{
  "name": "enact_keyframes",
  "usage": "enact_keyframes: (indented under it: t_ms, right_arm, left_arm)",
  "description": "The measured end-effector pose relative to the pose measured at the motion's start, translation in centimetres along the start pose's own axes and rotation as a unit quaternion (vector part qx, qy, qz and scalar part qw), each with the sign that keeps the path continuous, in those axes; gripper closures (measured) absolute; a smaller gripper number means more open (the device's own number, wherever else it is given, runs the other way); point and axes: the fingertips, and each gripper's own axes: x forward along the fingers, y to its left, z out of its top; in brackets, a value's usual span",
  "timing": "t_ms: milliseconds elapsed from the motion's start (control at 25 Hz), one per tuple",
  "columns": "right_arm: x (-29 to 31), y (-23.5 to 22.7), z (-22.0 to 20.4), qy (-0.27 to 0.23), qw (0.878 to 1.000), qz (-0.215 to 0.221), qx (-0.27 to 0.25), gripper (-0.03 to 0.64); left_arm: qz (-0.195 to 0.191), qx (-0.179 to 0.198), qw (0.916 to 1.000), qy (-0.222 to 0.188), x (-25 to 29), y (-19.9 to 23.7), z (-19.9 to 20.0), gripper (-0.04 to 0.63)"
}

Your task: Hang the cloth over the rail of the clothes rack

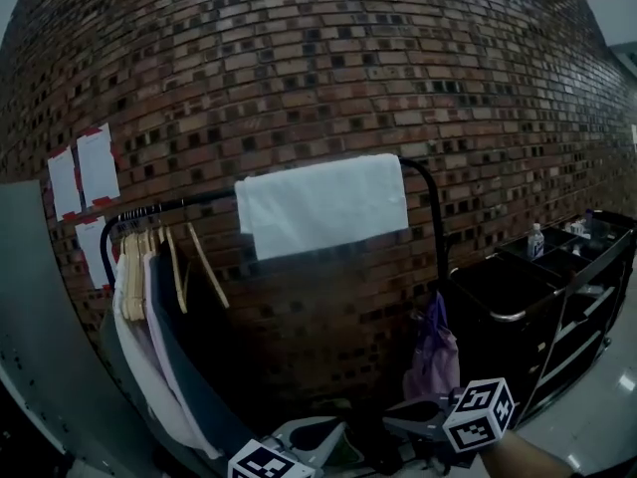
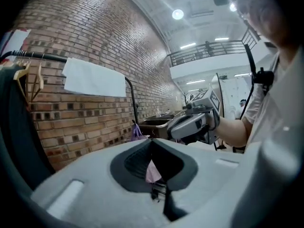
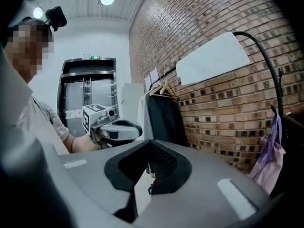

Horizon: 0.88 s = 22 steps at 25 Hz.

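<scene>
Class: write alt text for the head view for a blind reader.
A white cloth hangs over the black rail of a clothes rack against a brick wall. At left hang wooden hangers and garments; left gripper and right gripper sit low.

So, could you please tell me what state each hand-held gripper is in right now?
Left hand-held gripper: closed, holding nothing.
Right hand-held gripper: closed, holding nothing.
</scene>
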Motion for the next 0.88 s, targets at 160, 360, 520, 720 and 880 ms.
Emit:
enact_keyframes:
  t_ms: [160,360,520,720,880]
  right_arm:
    - [-0.3,4.5,-1.3,0.014,1.000,-0.001,-0.002,0.617]
    - [-1.1,9.1,-1.9,0.023,0.999,0.020,0.012,0.617]
    - [-2.4,10.7,-3.3,0.033,0.999,0.026,0.018,0.617]
    - [-5.1,12.3,-5.6,0.024,0.999,0.035,0.027,0.617]
    - [-9.6,14.2,-8.3,0.033,0.999,0.033,0.018,0.617]
  left_arm:
    - [-0.015,-0.018,0.9997,0.006,-3.7,-4.0,-1.6,0.595]
    - [-0.024,-0.034,0.9991,0.007,-6.1,-7.9,-2.2,0.595]
    - [-0.026,-0.052,0.9982,0.016,-6.3,-11.3,-3.2,0.595]
    - [-0.026,-0.076,0.9963,0.030,-6.2,-15.5,-4.5,0.595]
    - [-0.024,-0.093,0.9947,0.039,-6.1,-19.6,-5.3,0.595]
